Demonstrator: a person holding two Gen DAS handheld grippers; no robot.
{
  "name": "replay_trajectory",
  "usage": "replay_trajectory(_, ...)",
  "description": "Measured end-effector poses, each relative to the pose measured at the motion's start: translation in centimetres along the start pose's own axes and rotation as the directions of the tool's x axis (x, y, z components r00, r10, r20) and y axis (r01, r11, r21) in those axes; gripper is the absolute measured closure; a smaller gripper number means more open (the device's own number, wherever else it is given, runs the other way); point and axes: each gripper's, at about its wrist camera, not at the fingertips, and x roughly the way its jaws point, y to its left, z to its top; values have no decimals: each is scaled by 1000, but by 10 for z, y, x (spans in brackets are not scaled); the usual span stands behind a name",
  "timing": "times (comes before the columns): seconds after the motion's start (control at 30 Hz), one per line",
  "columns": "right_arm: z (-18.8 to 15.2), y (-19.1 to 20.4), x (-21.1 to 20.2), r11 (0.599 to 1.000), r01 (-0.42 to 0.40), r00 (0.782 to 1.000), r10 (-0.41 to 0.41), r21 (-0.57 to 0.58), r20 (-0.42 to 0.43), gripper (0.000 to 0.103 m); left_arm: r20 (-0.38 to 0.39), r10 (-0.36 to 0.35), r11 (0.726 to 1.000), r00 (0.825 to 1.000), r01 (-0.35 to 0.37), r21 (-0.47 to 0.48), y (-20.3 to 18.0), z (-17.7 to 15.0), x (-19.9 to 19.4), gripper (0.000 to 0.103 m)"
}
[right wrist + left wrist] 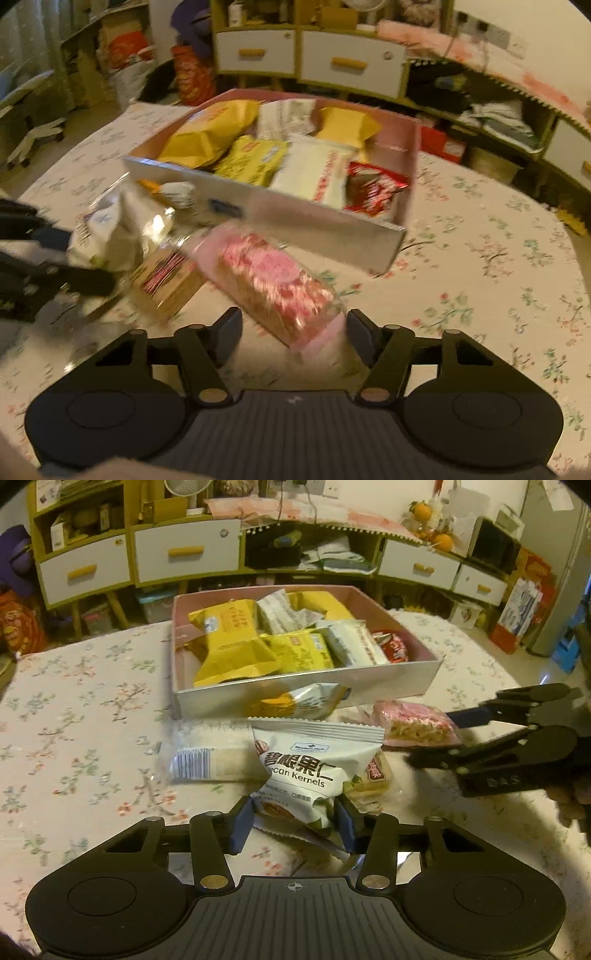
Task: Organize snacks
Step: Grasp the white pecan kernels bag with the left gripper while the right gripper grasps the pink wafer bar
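A white "Pecan Kernels" packet (306, 760) lies on the flowered tablecloth, and my left gripper (295, 819) is shut on its near end, both pads pressing the wrapper. A pink-topped cake bar in clear wrap (413, 727) (273, 280) lies to its right. My right gripper (293, 325) stands around the bar's end. The bar touches the right finger, with a small gap at the left finger. The pink box (306, 686) (295, 221) behind holds several yellow, white and red snack packs.
A clear-wrapped white bar (210, 757) lies left of the pecan packet. A biscuit pack with a red label (166, 284) sits under it. Another small packet (310, 701) leans against the box's front wall. Drawers and shelves stand behind the table.
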Motion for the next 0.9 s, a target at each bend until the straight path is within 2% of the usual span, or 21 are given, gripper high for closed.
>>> replay_trajectory(0.17,-5,21,-14,987,-140,989,137,-75,-52,45,-60,34,999,998,-35,-6,7,1,-9,64)
replay_trajectory(0.2,-6,27,-17,982,-164,985,159,-94,-64,45,-78,34,999,996,-35,-13,9,1,-11,76)
replay_trajectory(0.3,-7,35,-26,974,-176,983,168,-140,-68,42,-106,-2,999,994,-1,-34,17,0,-17,77)
replay_trajectory(0.33,-7,36,-29,976,-166,985,158,-142,-63,35,-93,-7,1000,996,5,-27,17,0,-20,75)
replay_trajectory(0.4,-6,32,-31,982,-141,990,136,-129,-49,33,-57,-9,1000,998,9,9,16,0,-25,69)
replay_trajectory(0.5,-1,21,-31,991,-107,994,106,-77,-23,33,-13,1,999,1000,0,53,16,-2,-27,46)
replay_trajectory(0.53,1,17,-31,994,-96,995,96,-52,-8,34,-1,1,998,1000,-1,63,15,-2,-25,43)
replay_trajectory(0.67,7,2,-22,993,-101,995,100,61,13,43,4,-16,994,1000,15,109,11,-3,-16,42)
replay_trajectory(0.9,10,0,-5,984,-113,994,113,141,2,45,9,-15,994,1000,14,113,13,-6,-4,42)
